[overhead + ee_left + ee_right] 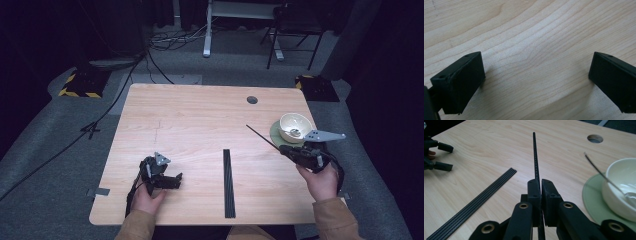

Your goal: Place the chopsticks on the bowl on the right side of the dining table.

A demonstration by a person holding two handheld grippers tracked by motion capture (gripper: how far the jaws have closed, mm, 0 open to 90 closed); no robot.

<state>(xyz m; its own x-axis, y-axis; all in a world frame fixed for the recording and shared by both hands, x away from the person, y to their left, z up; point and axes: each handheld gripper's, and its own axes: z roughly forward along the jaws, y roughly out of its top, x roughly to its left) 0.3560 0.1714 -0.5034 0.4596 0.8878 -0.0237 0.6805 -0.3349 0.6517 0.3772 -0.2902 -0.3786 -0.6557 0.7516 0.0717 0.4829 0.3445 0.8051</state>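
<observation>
pale wood table [200, 115] lies under your hands, grey carpet around it. your right gripper [540, 185] is clamped on a rod [535, 157]: thin, black, straight, dotted with small holes, raised off the wood and pointing toward 10 o'clock in the high view. a strip [228, 182] of like rods lies at 6 o'clock. your left gripper [534, 75] gapes wide over bare wood.

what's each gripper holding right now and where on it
Right gripper: a thin black toothed rod, clamped near one end, the rest pointing ahead. Left gripper: open, nothing held.
</observation>
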